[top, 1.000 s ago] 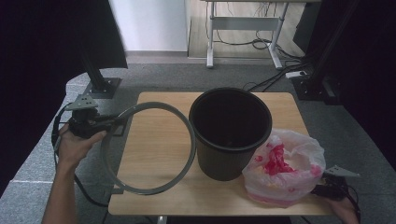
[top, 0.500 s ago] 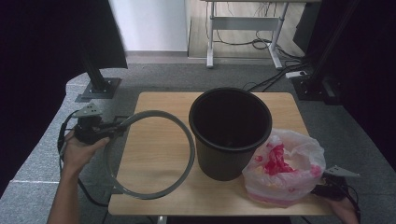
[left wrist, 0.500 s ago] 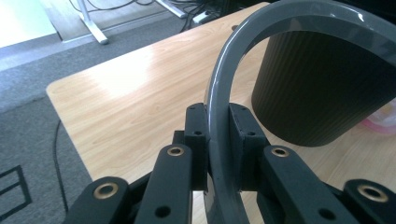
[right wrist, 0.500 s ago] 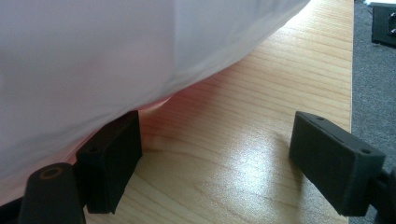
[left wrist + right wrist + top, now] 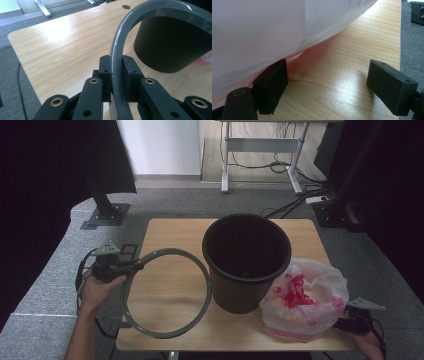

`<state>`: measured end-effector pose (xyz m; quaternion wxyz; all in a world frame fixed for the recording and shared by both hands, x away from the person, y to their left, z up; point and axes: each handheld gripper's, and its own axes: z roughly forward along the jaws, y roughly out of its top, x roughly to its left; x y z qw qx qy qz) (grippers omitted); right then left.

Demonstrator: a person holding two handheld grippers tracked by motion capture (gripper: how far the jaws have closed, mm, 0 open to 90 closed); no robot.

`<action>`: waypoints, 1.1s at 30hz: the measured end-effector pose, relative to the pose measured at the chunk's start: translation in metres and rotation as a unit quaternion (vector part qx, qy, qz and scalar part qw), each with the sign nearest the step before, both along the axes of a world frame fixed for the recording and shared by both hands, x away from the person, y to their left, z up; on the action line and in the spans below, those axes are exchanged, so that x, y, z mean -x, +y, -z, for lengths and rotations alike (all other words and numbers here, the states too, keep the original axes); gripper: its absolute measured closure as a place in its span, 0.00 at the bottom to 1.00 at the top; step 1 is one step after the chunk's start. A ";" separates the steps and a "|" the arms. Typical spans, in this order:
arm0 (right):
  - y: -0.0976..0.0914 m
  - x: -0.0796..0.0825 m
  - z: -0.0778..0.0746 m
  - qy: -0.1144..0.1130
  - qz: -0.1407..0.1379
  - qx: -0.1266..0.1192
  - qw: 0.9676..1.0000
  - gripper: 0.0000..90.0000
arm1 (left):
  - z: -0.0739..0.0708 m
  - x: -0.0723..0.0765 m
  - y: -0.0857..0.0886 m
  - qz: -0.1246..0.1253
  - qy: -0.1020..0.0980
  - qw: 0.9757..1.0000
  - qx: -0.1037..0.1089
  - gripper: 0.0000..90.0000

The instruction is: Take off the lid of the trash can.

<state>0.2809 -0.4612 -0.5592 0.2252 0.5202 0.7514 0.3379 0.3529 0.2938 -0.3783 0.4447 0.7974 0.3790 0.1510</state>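
A person stood at a wooden desk (image 5: 175, 232), holding tongs in each hand. The left tongs (image 5: 131, 266) were clenched on a grey ring (image 5: 200, 270), gripping its rim at the part nearest the hand. In the left gripper view, the ring's band (image 5: 117, 62) ran straight up between the two black pads, which pressed on it from both sides, and then curved away to the right. From the grip, the ring reached out over the desk, tilted, its far side just beside a dark ribbed bin (image 5: 247, 265) that stood upright beyond the tongs.

The right tongs (image 5: 345, 324) rested low at the desk's near right corner, released, their pads spread well apart over bare wood. A white plastic bag (image 5: 320, 285) with something red inside bulged just beside them; in the right gripper view, the bag (image 5: 274, 27) hung over one pad (image 5: 272, 85), while the other pad (image 5: 390, 86) stood clear of it.
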 end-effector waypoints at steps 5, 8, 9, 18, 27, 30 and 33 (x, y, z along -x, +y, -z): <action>0.000 0.000 0.000 0.000 0.000 0.000 1.000 0.19 | 0.013 0.000 -0.002 0.003 -0.007 1.000 0.000 0.88; 0.000 0.000 0.000 0.000 0.000 0.000 1.000 0.19 | 0.019 0.002 -0.005 0.005 -0.013 1.000 -0.003 0.88; 0.000 0.000 0.000 0.000 0.000 0.000 1.000 0.19 | 0.020 0.002 -0.006 0.007 -0.014 1.000 -0.003 0.88; 0.000 0.000 0.000 0.000 0.000 0.000 1.000 0.19 | 0.034 0.003 -0.012 0.009 -0.020 1.000 -0.007 0.88; 0.000 0.001 0.000 0.000 0.001 0.000 1.000 0.19 | 0.056 0.003 -0.014 0.013 -0.022 1.000 -0.007 0.88; 0.000 0.001 0.000 0.000 0.002 -0.001 1.000 0.19 | 0.066 0.002 -0.015 0.013 -0.018 1.000 -0.006 0.87; 0.000 0.001 0.000 0.000 0.001 0.000 1.000 0.19 | 0.070 0.001 -0.016 0.014 -0.016 1.000 -0.009 0.87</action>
